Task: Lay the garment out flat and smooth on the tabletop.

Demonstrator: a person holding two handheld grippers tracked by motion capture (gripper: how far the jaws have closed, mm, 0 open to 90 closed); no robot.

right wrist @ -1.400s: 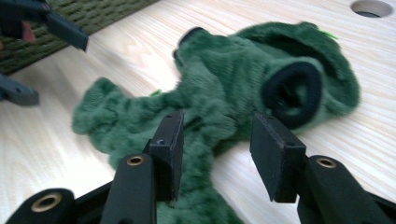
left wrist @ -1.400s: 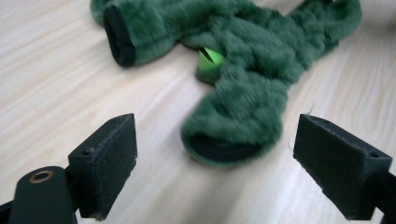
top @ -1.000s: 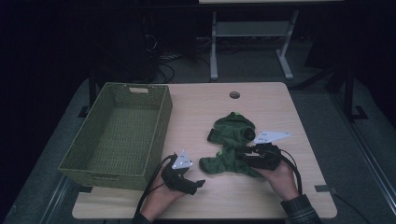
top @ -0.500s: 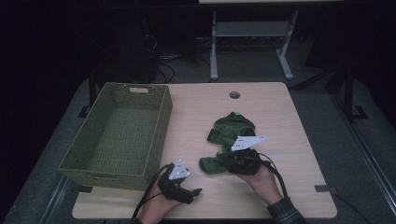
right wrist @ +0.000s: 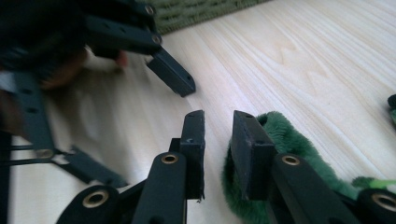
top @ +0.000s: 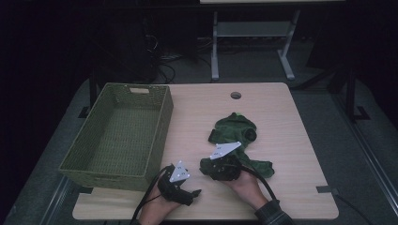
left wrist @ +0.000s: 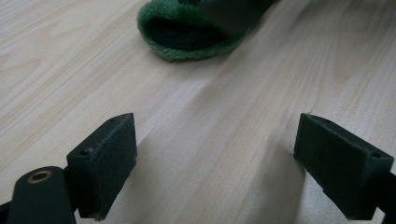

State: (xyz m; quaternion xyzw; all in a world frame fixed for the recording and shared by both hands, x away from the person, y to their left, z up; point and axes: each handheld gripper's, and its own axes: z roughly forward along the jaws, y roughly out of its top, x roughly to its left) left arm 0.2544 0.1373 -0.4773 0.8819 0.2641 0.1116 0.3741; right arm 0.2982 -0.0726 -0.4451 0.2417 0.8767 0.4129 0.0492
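The green fleece garment (top: 237, 140) lies crumpled on the right half of the wooden table (top: 300, 140), well apart from the woven basket (top: 119, 136) that stands on the left half. Its near end is bunched up under the right gripper (top: 217, 169), which rests on it close to the table's front edge. In the right gripper view, the right gripper (right wrist: 218, 144) shows its two black jaws standing close together with a narrow gap between them; they have just been closing. A fuzzy green fold of the garment (right wrist: 289, 140) sits just beside the outer face of one jaw, and whether any cloth is pinched between the pads cannot be told. The left gripper (top: 180, 185) rests low over bare wood near the front edge, just beside the basket's front corner and near the right gripper. In the left gripper view, the left gripper (left wrist: 215, 163) has its jaws spread wide with nothing but table between them, and a rolled green cuff of the garment (left wrist: 187, 37) lies ahead of them, apart from both pads.
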